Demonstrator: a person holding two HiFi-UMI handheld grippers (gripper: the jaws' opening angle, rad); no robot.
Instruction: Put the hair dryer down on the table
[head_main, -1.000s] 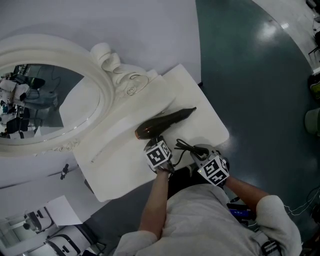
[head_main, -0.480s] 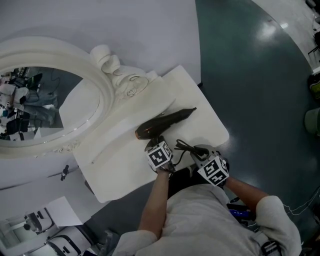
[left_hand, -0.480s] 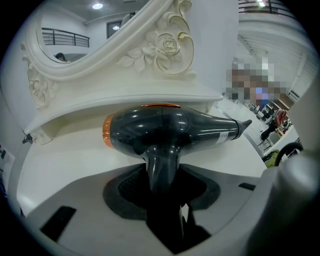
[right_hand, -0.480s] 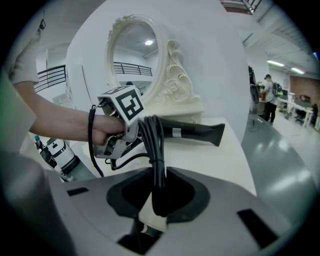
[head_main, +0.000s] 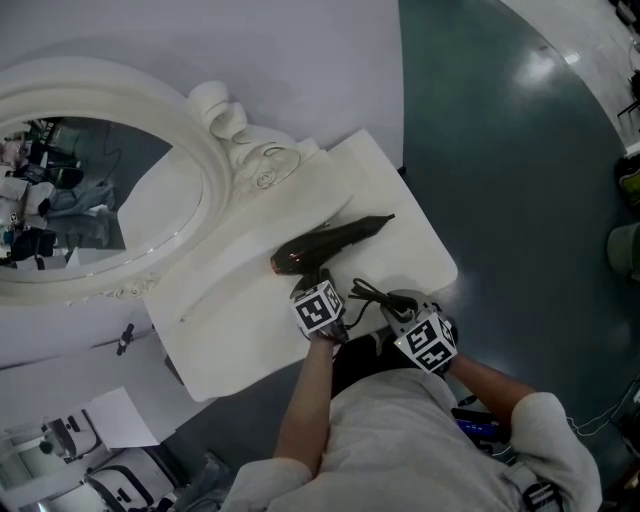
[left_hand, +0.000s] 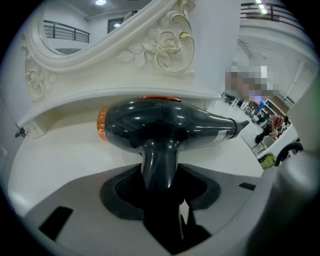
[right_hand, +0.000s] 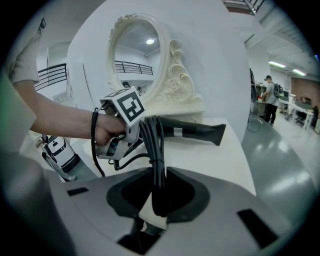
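Left gripper (left_hand: 161, 197) is seen clamped on the handle of the hair dryer (left_hand: 165, 120); the handle's lower end is lost in the dark gap between the jaws. The dryer's body is held lengthwise just in front of the mirror (head_main: 100, 190), low over the table (head_main: 250, 345). Whether it rests on the surface cannot be told. The mirror is cut off at the picture's left edge. In the head view both sets of jaws are hidden under the marker cubes (head_main: 318, 308). The left gripper is pointed steeply down toward the mirror on a bare forearm (head_main: 308, 400). The right gripper (right_hand: 157, 200), farther from the mirror and less steeply tilted, is closed on the bundled cord (right_hand: 154, 145).
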